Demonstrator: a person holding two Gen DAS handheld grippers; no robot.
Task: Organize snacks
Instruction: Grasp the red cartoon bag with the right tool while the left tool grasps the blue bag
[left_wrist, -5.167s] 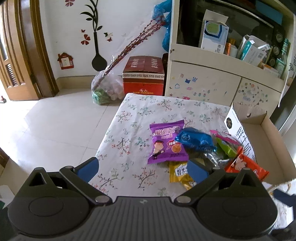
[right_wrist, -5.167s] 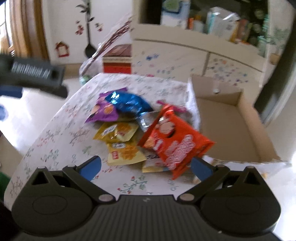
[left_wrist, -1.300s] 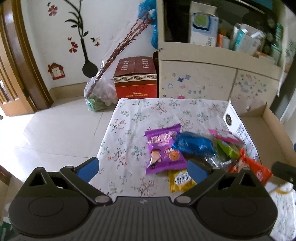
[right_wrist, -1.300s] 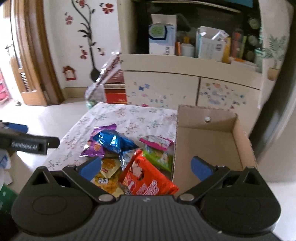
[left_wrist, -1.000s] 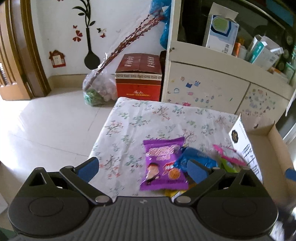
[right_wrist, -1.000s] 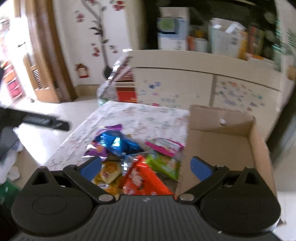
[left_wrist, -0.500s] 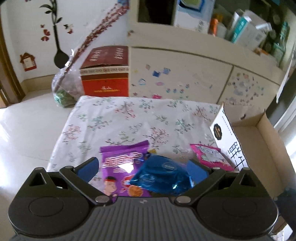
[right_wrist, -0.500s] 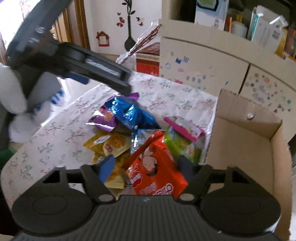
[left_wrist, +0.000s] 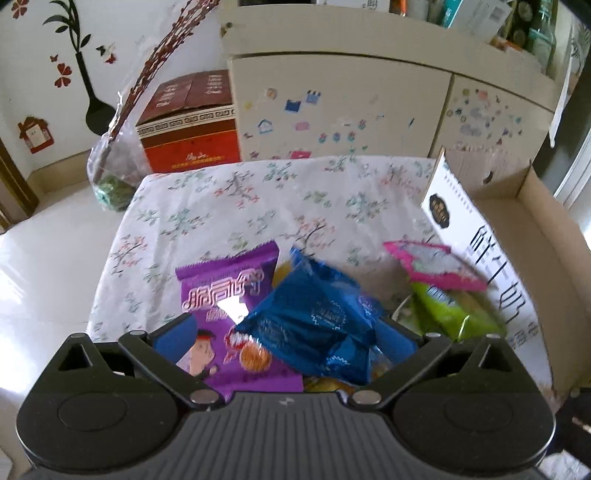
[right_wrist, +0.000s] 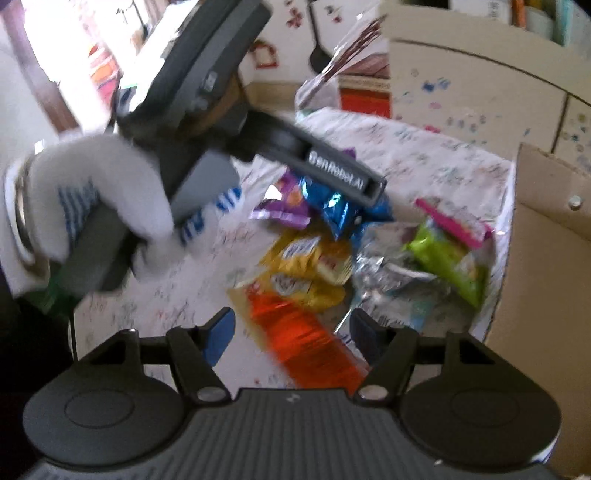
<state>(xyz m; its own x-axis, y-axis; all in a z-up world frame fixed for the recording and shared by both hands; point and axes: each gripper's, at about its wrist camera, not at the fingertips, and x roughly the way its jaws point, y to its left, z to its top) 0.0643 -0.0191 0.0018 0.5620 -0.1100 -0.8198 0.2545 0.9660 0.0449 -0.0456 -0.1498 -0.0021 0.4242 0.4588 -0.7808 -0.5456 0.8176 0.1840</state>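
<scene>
A pile of snack packets lies on the floral tablecloth (left_wrist: 236, 199). My left gripper (left_wrist: 284, 338) is open, with the blue packet (left_wrist: 314, 325) and the purple packet (left_wrist: 229, 295) between its fingers. A pink packet (left_wrist: 432, 267) rests on a green one (left_wrist: 450, 310) beside the open cardboard box (left_wrist: 532, 221). In the right wrist view my right gripper (right_wrist: 291, 332) has its fingers partly closed around the orange packet (right_wrist: 303, 336), without visibly pinching it. Yellow packets (right_wrist: 306, 266), a silver one (right_wrist: 384, 273), the green packet (right_wrist: 450, 262) and the box (right_wrist: 546, 251) lie beyond. The left gripper's body (right_wrist: 229, 110) hangs over the blue packet (right_wrist: 332, 203).
A cream cabinet (left_wrist: 369, 103) stands behind the table. A red box (left_wrist: 188, 122) and a clear bag with twigs (left_wrist: 114, 166) sit on the floor at the far left. The gloved hand (right_wrist: 92, 192) fills the left of the right wrist view.
My left gripper has moved forward and down onto the blue and purple packets. My right gripper has dropped toward the orange packet and its fingers have narrowed around it.
</scene>
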